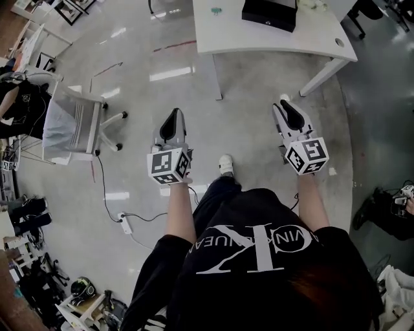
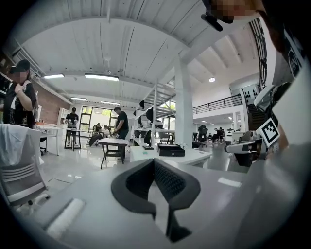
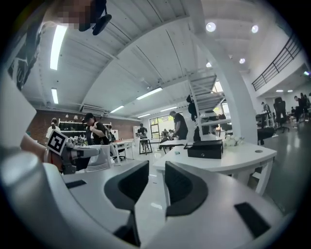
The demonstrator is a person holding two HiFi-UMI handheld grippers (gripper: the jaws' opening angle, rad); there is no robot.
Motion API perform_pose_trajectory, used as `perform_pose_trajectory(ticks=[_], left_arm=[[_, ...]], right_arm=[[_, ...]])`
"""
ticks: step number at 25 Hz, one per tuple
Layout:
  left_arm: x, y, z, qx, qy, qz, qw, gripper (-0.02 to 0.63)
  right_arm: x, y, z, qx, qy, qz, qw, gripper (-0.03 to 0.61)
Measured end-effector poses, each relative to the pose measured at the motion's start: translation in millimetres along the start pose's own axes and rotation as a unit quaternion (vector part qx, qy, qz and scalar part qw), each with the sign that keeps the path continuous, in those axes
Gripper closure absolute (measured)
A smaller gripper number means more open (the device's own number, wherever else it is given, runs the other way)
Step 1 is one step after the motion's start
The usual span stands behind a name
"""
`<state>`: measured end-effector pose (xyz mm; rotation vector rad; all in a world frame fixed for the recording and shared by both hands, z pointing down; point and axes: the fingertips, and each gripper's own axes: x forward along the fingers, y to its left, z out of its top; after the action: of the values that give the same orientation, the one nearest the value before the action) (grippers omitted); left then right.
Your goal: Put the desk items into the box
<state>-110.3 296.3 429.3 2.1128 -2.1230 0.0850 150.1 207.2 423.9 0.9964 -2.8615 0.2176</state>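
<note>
A black box (image 1: pixel 269 14) sits on the table (image 1: pixel 272 42), well back from its near edge. Its inside can't be seen. A small teal item (image 1: pixel 216 11) lies left of it. Open floor (image 1: pixel 246 123) separates the near edge from both grippers. The left gripper (image 1: pixel 173 115) is pinched closed on nothing, and the right gripper (image 1: pixel 284 103) is slightly parted and empty.

Bright, even white lighting. Overhead, ceiling strips (image 2: pixel 101 77) shining; glare patches reflecting off glossy floor (image 1: pixel 171 73). Shadows falling soft. Fisheye bending edges, black vignette ringing gripper views. Up close, left tool (image 2: pixel 154 163) blurring.
</note>
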Motion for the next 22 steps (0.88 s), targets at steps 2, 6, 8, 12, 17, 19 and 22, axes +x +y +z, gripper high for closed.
perform_pose_trajectory(ticks=[2,6,8,12,17,19,22], left_arm=[[16,2,4,0.0,0.001,-0.008,1.0,0.603],[49,13,7,-0.001,0.004,-0.02,0.9998,0.603],[64,21,8,-0.001,0.004,-0.024,0.9997,0.603],[97,38,17,-0.002,0.0,-0.035,0.9994,0.603],[134,61,24,0.004,-0.001,-0.048,0.9988,0.603],[146,68,27,0.004,-0.005,-0.052,0.9986,0.603],[156,72,26,0.0,-0.004,-0.056,0.9984,0.603]], right_arm=[[10,-8,6,0.002,0.0,-0.006,1.0,0.512],[32,-24,11,0.004,0.001,-0.02,1.0,0.512],[45,-30,13,0.005,0.0,-0.025,1.0,0.512],[74,-38,22,0.004,-0.003,-0.032,0.999,0.512],[113,-49,29,0.0,-0.004,-0.04,0.999,0.512],[125,-52,33,-0.002,-0.005,-0.042,0.999,0.512],[137,-54,33,-0.003,0.001,-0.038,0.999,0.512]])
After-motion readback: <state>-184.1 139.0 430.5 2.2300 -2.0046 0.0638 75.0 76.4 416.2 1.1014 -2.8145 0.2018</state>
